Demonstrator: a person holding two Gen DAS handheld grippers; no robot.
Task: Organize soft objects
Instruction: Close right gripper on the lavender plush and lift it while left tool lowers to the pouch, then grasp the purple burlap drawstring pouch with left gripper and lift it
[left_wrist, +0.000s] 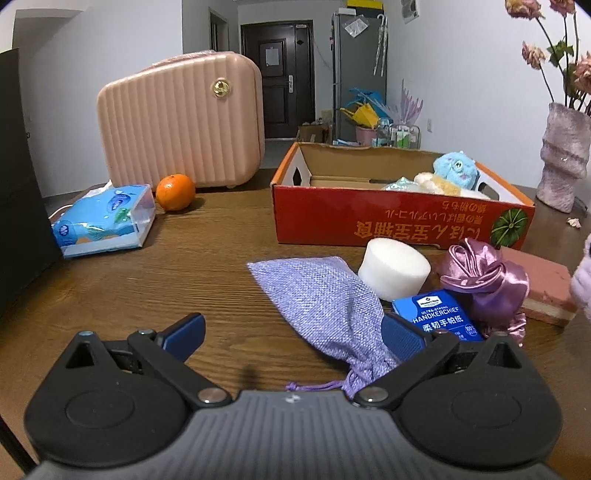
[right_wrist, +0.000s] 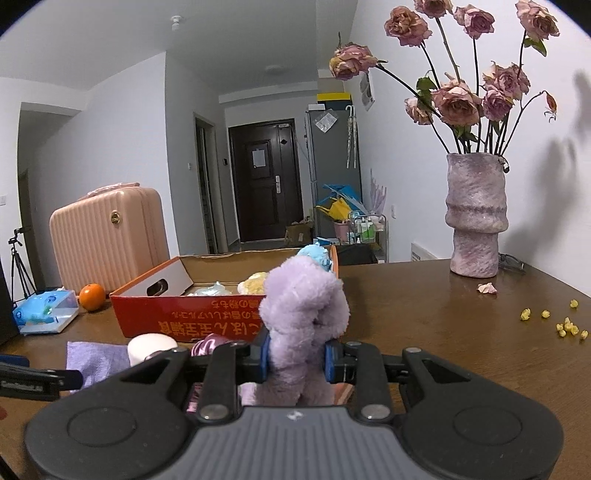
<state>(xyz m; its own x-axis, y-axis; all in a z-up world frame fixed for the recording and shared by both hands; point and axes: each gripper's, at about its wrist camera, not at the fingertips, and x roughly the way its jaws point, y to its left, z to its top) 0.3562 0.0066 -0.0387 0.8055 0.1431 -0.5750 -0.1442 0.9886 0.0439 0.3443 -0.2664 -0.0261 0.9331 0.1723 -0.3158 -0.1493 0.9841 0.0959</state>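
Table (left_wrist: 184, 280): one box (left_wrist: 388, 225), one orange (left_wrist: 175, 192), one pouch (left_wrist: 325, 306).

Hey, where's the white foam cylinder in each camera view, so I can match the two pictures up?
Left wrist view: the foam cylinder sits right of centre on the table, just in front of the red box, between the lilac pouch and the satin scrunchie.
Right wrist view: the foam cylinder is low on the left, partly hidden behind the right gripper.
Shared landmark: the red box, directly behind it in both.

Lilac woven pouch (left_wrist: 325, 295), red box (left_wrist: 399, 225), ribbed pink suitcase (left_wrist: 181, 125).
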